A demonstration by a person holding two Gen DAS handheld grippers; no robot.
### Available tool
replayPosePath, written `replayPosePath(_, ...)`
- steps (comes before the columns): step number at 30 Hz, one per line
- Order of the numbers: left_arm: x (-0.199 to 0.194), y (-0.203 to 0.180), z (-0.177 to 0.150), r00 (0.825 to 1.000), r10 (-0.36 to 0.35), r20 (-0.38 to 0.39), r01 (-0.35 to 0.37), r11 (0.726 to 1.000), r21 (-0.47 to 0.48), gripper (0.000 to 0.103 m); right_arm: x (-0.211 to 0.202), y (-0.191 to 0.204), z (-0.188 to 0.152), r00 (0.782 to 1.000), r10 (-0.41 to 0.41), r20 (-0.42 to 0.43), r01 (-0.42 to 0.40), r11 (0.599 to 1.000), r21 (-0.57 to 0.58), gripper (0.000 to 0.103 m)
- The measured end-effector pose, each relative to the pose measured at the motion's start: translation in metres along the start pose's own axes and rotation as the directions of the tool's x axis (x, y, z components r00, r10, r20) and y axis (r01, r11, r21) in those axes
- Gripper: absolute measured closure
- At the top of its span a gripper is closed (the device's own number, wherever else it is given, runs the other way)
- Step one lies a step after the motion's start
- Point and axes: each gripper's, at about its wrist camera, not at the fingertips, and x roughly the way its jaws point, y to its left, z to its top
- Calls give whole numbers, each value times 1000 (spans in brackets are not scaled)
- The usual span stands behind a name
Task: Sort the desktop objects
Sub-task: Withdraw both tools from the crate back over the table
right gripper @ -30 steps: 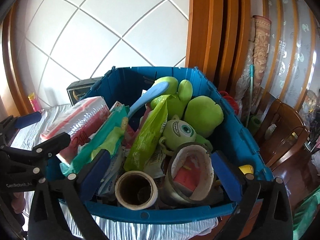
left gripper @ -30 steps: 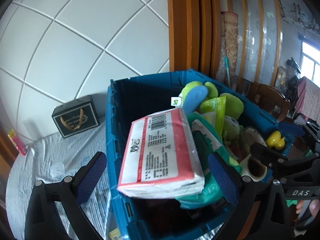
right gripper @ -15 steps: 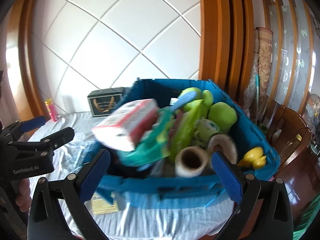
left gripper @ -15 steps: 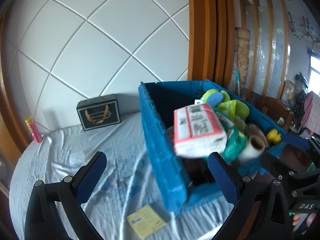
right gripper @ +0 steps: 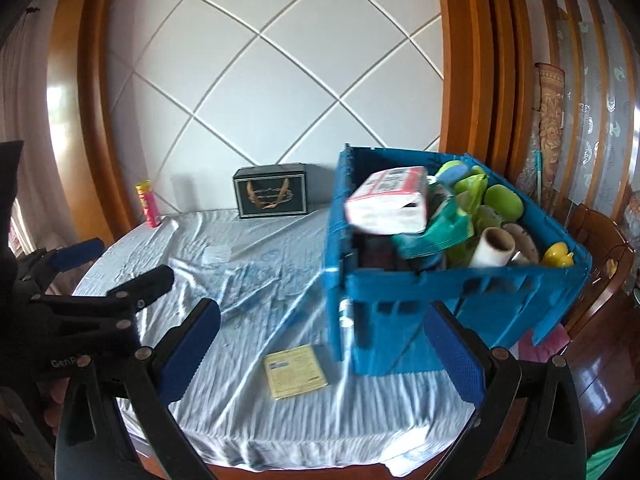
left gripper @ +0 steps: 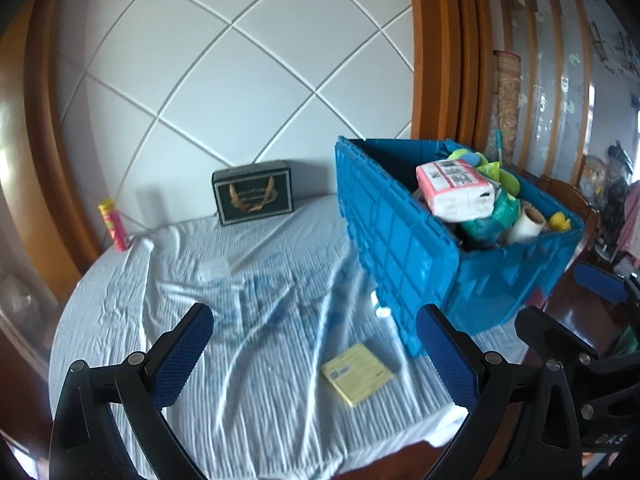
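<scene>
A blue plastic crate (left gripper: pixel 404 236) (right gripper: pixel 472 292) stands at the right of the table, heaped with items: a red-and-white tissue pack (left gripper: pixel 456 192) (right gripper: pixel 390 206) on top, green plush toys (right gripper: pixel 500 200), a white roll (right gripper: pixel 494 246) and a yellow duck (right gripper: pixel 558 254). A yellow sticky-note pad (left gripper: pixel 357 373) (right gripper: pixel 295 371) lies on the cloth in front of the crate. My left gripper (left gripper: pixel 316 356) is open and empty above the table's near edge. My right gripper (right gripper: pixel 324 350) is open and empty, in front of the crate.
The round table wears a pale blue striped cloth (left gripper: pixel 248 300). A black box with a gold emblem (left gripper: pixel 253 197) (right gripper: pixel 272 196) stands at the back by the wall. A pink-and-yellow tube (left gripper: pixel 113 224) (right gripper: pixel 147 210) stands at the back left. Wooden chairs (right gripper: pixel 600 240) are to the right.
Both grippers have pulled back and away from the crate, so the crate looks smaller and the cloth and the yellow pad have come into view. Both stayed open.
</scene>
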Motion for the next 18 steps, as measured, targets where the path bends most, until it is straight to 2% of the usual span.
replayPosePath(7, -24, 9, -9, 999, -21, 28, 21, 1000, -12, 1, -23, 21, -6, 1000, -14, 18, 14, 1000, 11, 0)
replayPosePath(18, -36, 12, -11, 1000, -4, 31, 5, 1000, -22, 1, -35, 24, -3, 999, -29, 28, 29, 1000, 11, 0)
